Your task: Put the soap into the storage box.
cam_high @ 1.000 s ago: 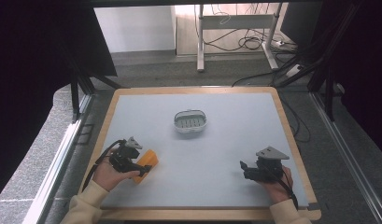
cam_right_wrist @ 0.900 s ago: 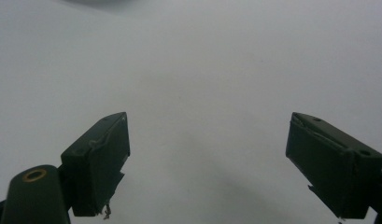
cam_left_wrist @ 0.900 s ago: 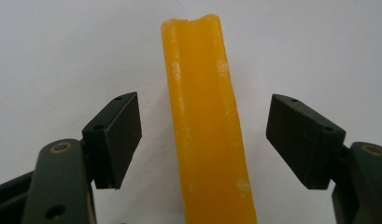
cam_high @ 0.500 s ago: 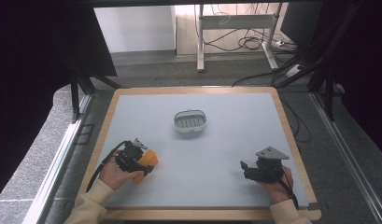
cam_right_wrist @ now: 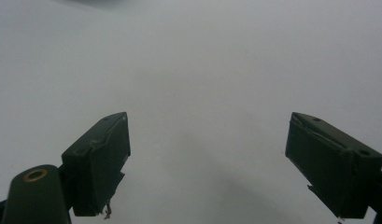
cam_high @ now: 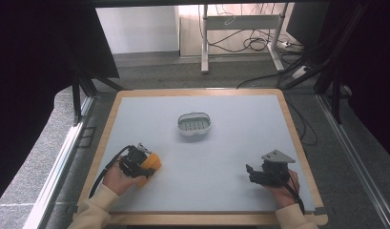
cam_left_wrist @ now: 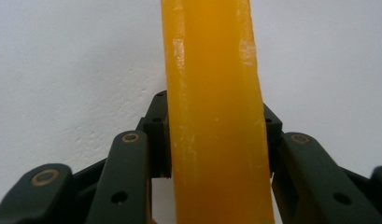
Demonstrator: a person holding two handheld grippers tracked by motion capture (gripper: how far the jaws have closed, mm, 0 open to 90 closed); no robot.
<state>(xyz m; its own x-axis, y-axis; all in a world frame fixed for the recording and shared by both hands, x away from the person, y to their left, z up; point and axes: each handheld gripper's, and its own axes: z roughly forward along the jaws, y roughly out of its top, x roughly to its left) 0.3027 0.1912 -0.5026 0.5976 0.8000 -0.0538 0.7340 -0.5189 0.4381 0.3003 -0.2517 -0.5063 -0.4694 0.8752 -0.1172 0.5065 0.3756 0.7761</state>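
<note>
An orange-yellow bar (cam_high: 153, 165) lies on the pale grey table top (cam_high: 230, 143) near the front left. My left gripper (cam_high: 145, 167) has just been closing and is now shut on it. In the left gripper view the bar (cam_left_wrist: 212, 70) stands between the two black jaws, with both pads pressed on its sides, and the left gripper (cam_left_wrist: 214, 116) holds it low over the table. My right gripper (cam_high: 250, 172) rests at the front right, pointing left. Its jaws (cam_right_wrist: 207, 154) are wide open with only bare table between them.
A small white oval dish (cam_high: 194, 124) with a ribbed inside sits near the middle of the table. A wooden rim (cam_high: 297, 143) frames the top. Cables and a desk frame lie on the floor beyond the far edge.
My left gripper has slid a little to the right over the orange-yellow bar and closed its jaws on it. The right gripper has stayed put.
</note>
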